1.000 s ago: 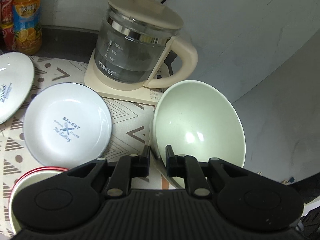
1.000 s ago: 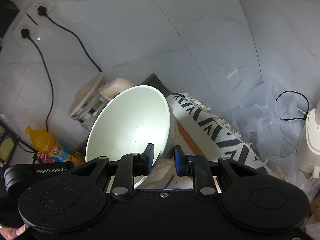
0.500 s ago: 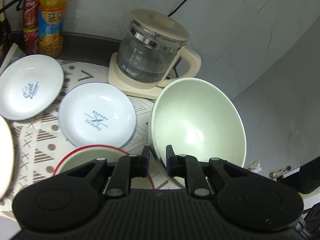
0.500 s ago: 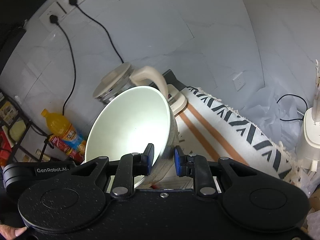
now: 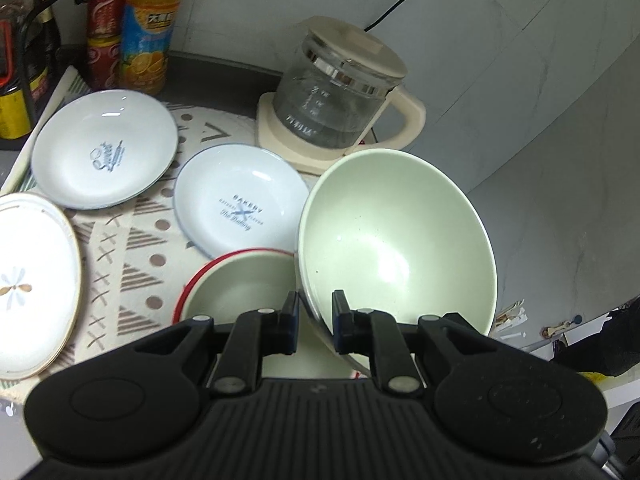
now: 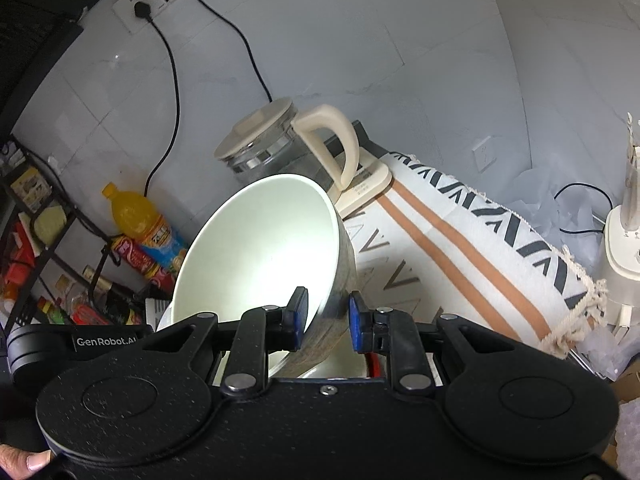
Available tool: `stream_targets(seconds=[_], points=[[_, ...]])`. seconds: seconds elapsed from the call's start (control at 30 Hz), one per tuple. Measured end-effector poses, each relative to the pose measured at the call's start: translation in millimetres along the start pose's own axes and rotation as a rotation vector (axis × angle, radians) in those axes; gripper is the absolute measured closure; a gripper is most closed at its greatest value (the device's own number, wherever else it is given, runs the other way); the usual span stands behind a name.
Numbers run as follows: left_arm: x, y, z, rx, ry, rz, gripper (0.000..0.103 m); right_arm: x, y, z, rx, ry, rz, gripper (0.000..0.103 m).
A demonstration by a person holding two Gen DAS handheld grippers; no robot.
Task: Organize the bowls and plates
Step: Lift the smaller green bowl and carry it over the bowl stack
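Left wrist view: left gripper clamps rim of green bowl, bowl tilted, held above red-rimmed bowl on patterned mat. Two white plates lie flat on mat near kettle; third plate at left edge. Right wrist view: right gripper pinches opposite rim of same green bowl, one finger inside, one outside. Juice bottle stands by wall.
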State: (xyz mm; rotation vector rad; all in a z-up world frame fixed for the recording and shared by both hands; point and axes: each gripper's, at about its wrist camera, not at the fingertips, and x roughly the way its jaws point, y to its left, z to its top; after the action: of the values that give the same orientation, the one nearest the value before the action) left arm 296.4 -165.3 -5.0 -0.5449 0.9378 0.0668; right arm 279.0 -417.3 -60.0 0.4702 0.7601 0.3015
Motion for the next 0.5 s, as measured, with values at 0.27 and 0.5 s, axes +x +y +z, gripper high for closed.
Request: stream_targets(seconds=[0.27,0.5], points=[[-9,16,-14,-0.006,0.023,0.012,0.089,-5,8,-18,-0.018,0.017,-0.018,0.082],[-8,26,-25,-0.022,0.058,0.029,0.089,-4,9,-32,-0.026,0.047,-0.032,0.082]])
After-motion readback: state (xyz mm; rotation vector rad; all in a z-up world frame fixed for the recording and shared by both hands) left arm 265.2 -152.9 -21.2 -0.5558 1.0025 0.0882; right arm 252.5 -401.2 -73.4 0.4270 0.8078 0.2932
